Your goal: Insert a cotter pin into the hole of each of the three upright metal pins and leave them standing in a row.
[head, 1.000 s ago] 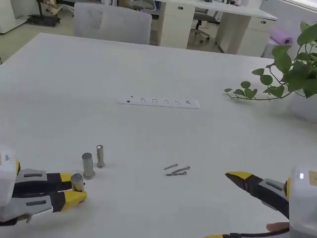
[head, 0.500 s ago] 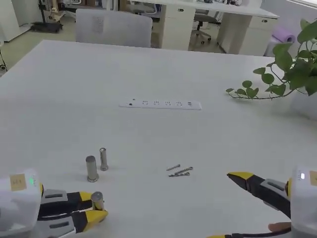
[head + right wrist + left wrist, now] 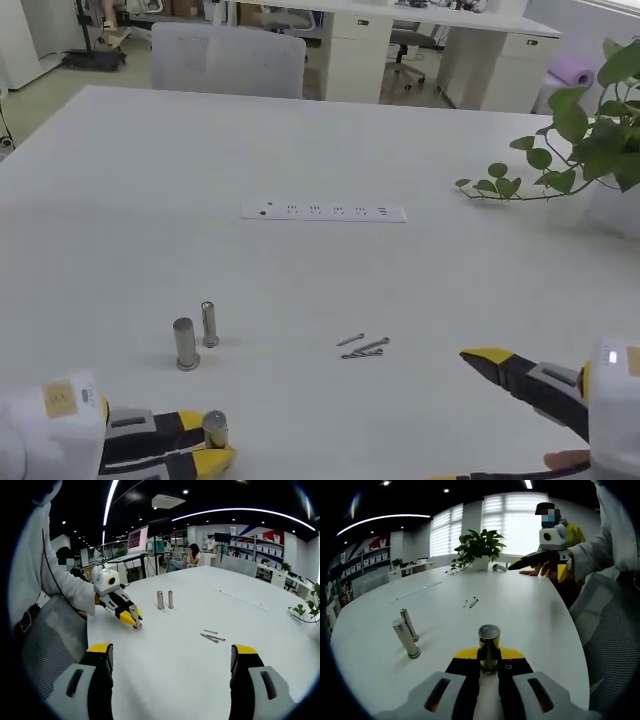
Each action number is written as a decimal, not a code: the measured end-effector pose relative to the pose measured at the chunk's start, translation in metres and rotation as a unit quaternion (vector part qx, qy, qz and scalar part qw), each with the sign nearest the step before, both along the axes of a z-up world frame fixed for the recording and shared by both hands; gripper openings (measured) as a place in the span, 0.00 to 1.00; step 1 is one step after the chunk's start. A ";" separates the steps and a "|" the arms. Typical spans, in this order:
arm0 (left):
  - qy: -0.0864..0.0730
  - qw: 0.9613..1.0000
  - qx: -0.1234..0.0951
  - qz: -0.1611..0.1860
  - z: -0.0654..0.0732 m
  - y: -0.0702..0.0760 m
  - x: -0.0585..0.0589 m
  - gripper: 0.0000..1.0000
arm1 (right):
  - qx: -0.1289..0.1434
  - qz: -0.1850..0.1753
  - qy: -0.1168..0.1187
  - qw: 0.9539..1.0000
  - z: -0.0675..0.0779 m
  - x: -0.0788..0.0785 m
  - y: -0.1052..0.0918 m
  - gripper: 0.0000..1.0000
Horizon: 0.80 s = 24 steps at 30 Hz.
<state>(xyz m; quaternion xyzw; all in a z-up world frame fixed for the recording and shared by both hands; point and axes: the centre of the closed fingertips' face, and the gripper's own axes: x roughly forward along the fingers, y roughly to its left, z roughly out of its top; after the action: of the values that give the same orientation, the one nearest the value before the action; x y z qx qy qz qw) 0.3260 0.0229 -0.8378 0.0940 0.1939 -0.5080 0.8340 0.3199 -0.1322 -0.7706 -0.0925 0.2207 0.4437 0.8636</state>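
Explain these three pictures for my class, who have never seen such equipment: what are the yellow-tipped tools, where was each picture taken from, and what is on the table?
There is no robot here. A person holds a hand tool with two yellow-tipped jaws in each hand. The wide picture comes from a camera on the person's head, looking down at the white table. The two round pictures come from cameras riding on the tools, looking along their jaws. The left gripper is shut on one short metal pin, held upright. The right gripper is open and holds nothing. Two other pins stand close together on the table, and a few thin cotter pins lie to their right. Farther back are a white power strip and a leafy plant.
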 end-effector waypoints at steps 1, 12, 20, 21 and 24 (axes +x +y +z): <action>0.001 1.000 0.001 0.002 -0.001 0.000 0.000 0.10 | 0.000 0.000 0.000 1.000 0.000 0.000 0.000 1.00; -0.015 1.000 -0.004 0.000 -0.006 -0.003 -0.003 0.11 | -0.001 0.001 0.002 1.000 -0.001 0.000 -0.001 1.00; -0.024 1.000 -0.009 0.006 -0.005 -0.004 -0.002 0.11 | 0.001 0.001 0.000 1.000 0.000 0.000 0.001 1.00; -0.026 1.000 -0.008 0.004 -0.005 -0.004 -0.002 0.11 | 0.001 0.001 0.000 1.000 0.000 -0.001 0.001 1.00; -0.018 1.000 -0.015 0.004 -0.004 -0.004 -0.003 0.12 | 0.001 0.001 -0.001 1.000 0.001 -0.001 0.001 1.00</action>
<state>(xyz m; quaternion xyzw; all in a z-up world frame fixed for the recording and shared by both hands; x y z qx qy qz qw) 0.3227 0.0189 -0.8420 0.0901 0.1716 -0.5059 0.8406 0.3193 -0.1317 -0.7697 -0.0920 0.2196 0.4444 0.8636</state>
